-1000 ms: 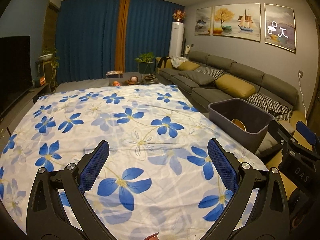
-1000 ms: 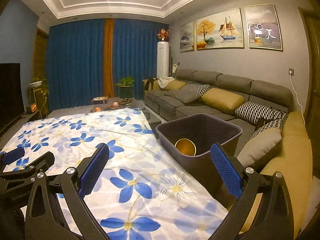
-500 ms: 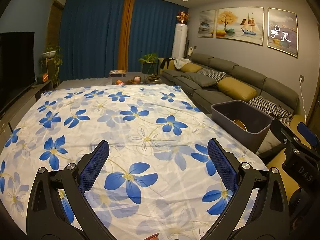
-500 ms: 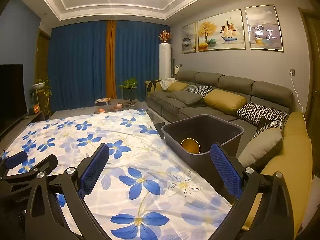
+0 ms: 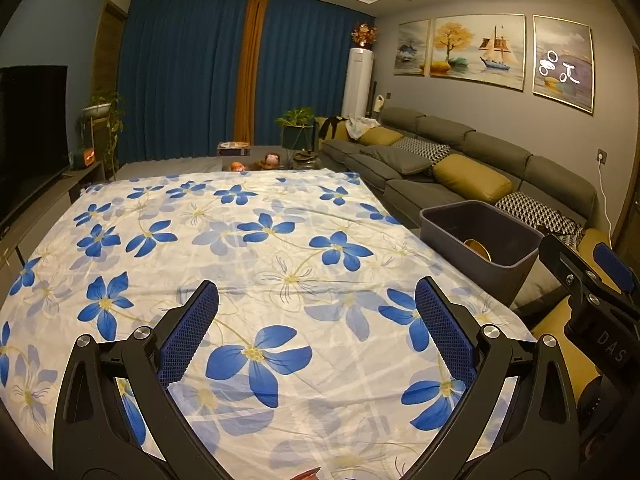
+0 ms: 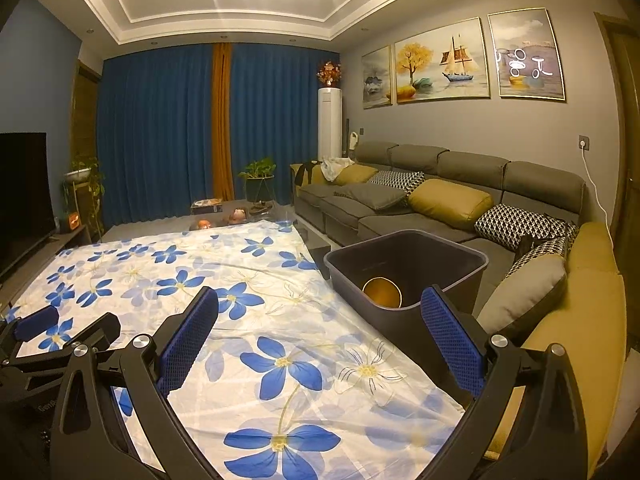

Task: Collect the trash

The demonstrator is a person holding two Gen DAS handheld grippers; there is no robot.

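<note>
A dark grey bin (image 6: pixel 404 268) stands at the right edge of a table under a white cloth with blue flowers (image 5: pixel 248 256). Inside the bin lies a round golden-brown item (image 6: pixel 382 292), also seen as the golden item (image 5: pixel 478 248) within the bin (image 5: pixel 476 240) in the left wrist view. My left gripper (image 5: pixel 316 320) hangs open above the cloth with nothing between its fingers. My right gripper (image 6: pixel 320 324) is open too, just left of and in front of the bin. Each gripper shows in the other's view: the right gripper (image 5: pixel 588 292), the left gripper (image 6: pixel 52 332). No loose trash shows on the cloth.
A long grey sofa (image 6: pixel 440 200) with yellow and patterned cushions runs along the right wall behind the bin. A low table with small objects (image 5: pixel 256 162) and a potted plant (image 5: pixel 296 128) stand beyond the cloth. A television (image 5: pixel 28 132) is at the left.
Both views have tilted upward a little, showing more ceiling. Both grippers stay open and empty. The bin and its contents have not moved.
</note>
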